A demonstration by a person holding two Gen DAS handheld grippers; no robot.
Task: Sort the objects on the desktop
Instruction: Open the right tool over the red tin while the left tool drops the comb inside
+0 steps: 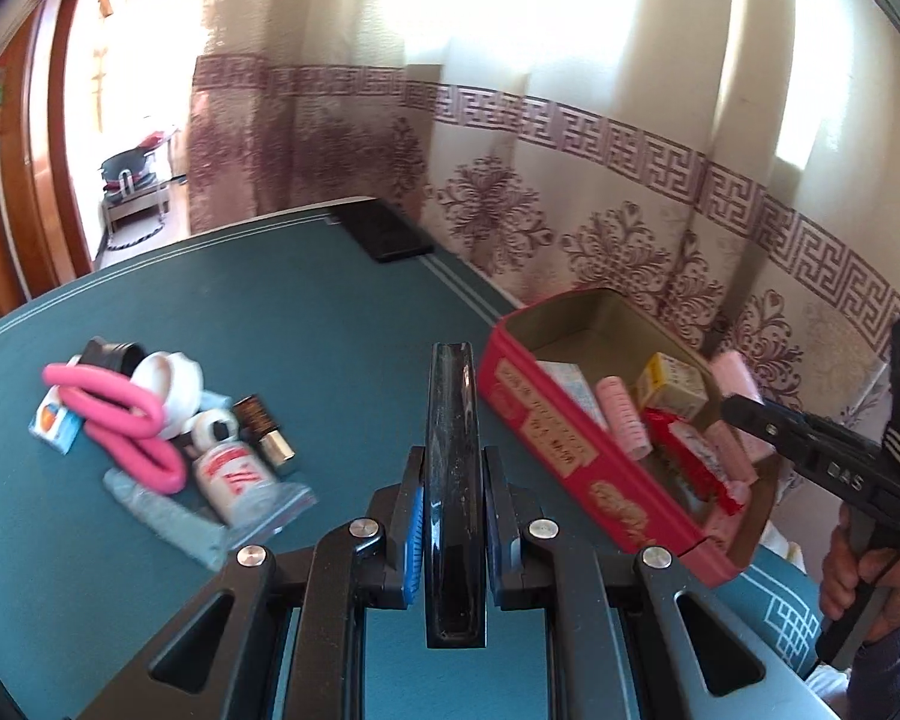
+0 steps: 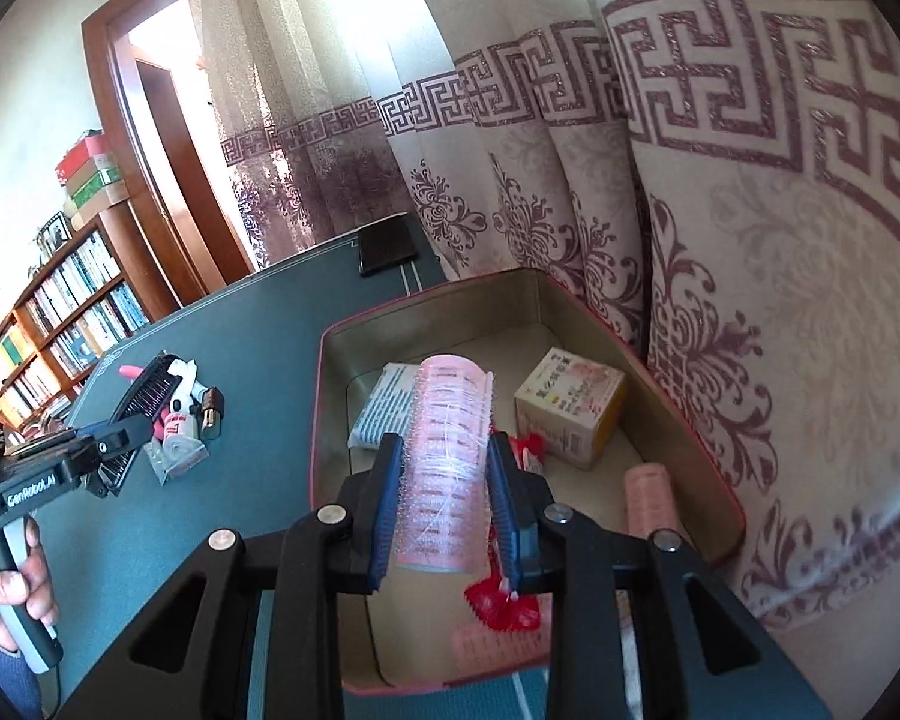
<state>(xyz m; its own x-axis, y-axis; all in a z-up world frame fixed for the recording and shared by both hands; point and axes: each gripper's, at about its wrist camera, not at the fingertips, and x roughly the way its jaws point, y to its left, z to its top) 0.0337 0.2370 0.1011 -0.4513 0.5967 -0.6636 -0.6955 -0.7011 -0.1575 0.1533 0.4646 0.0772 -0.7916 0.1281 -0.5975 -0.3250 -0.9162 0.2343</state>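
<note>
Carrying: left gripper (image 1: 453, 480) clamped on comb (image 1: 450, 420), right gripper (image 2: 444, 492) on roller (image 2: 447, 450) over tin (image 2: 678, 384); next, release inside.

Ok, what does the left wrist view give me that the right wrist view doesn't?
Left wrist only: the left gripper shut on a black comb seen edge-on, plus the pink loops and white jar in the pile.

Right wrist only: the right gripper shut on a pink hair roller over the red tin, and a bookshelf.

Both: the tin with its yellow box, the green table, the black phone.
</note>
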